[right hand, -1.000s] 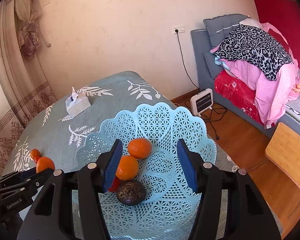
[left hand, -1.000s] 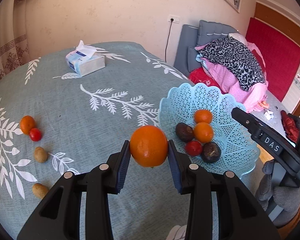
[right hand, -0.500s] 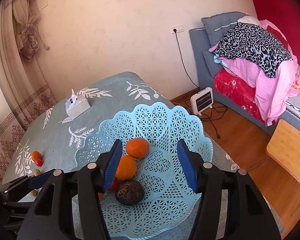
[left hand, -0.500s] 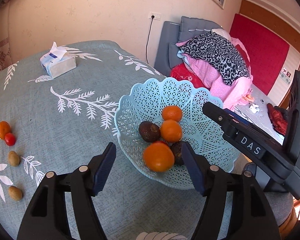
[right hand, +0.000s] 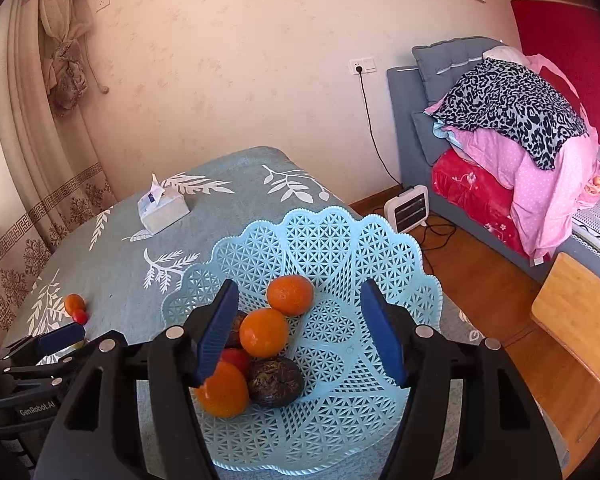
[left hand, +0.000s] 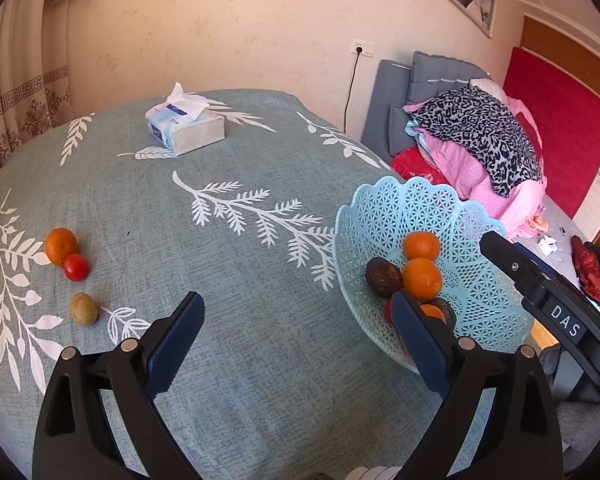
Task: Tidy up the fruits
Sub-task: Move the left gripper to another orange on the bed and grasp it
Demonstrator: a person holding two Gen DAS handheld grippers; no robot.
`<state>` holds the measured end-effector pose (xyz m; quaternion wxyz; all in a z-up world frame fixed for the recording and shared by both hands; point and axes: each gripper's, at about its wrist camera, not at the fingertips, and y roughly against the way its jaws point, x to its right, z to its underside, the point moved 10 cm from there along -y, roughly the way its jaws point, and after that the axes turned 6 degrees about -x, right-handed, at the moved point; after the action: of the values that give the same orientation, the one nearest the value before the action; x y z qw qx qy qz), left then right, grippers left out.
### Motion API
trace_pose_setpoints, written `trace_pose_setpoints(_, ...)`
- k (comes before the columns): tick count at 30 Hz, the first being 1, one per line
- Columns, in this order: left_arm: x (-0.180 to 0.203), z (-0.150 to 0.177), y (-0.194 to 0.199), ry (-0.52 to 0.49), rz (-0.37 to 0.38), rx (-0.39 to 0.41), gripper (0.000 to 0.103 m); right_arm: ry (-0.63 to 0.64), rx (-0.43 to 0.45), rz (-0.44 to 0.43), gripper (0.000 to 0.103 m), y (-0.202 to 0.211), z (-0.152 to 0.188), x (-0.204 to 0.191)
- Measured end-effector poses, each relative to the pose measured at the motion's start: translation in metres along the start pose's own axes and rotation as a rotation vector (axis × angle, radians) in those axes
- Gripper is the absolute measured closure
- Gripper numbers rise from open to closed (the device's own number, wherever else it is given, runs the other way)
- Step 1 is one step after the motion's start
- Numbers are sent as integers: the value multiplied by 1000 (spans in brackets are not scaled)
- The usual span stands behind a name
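Left gripper (left hand: 296,328) tilts downward over the teal leaf-print tablecloth (left hand: 236,264), its blue-padded jaws spread wide and opening, nothing between them. At 3 o'clock from it sits the pale blue lattice basket (left hand: 384,204), plastic with a scalloped rim, holding two smooth oranges, a dark wrinkled fruit and more that the right jaw partly hides. At 9 o'clock, on the cloth, lie a small orange (left hand: 61,245) touching a red tomato (left hand: 76,267), and a brownish oval fruit (left hand: 83,309) near them. A tissue pack (left hand: 186,130) lies at 12 o'clock.

Right gripper (right hand: 300,328) points down into the basket (right hand: 340,236), jaws moderately apart and opening, pads touching nothing. Three oranges (right hand: 264,332), a red fruit mostly hidden and a dark rough fruit (right hand: 275,376) cluster at 7 o'clock of the bowl. The left gripper's tip shows at 9 o'clock, cut off by the frame edge.
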<state>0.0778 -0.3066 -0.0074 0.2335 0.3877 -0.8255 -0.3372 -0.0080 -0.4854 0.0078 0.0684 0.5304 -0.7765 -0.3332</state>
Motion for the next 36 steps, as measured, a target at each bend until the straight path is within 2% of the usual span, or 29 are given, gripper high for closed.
trace_pose_setpoints(9, -46, -3, 9, 81, -58, 19, 10, 66, 13, 9, 37, 2, 5, -21)
trace_pose_setpoints(20, -126, -11, 30, 183, -172, 60, 10, 140, 2, -25, 37, 4, 15, -55)
trace_pose_setpoints(31, -214, -15, 20, 340, -258, 19, 10, 213, -22, -63, 37, 1, 28, -88)
trace_pose_setpoints(36, -236, -19, 2, 403, -226, -36, 10, 229, -43, -74, 37, -5, 34, -96)
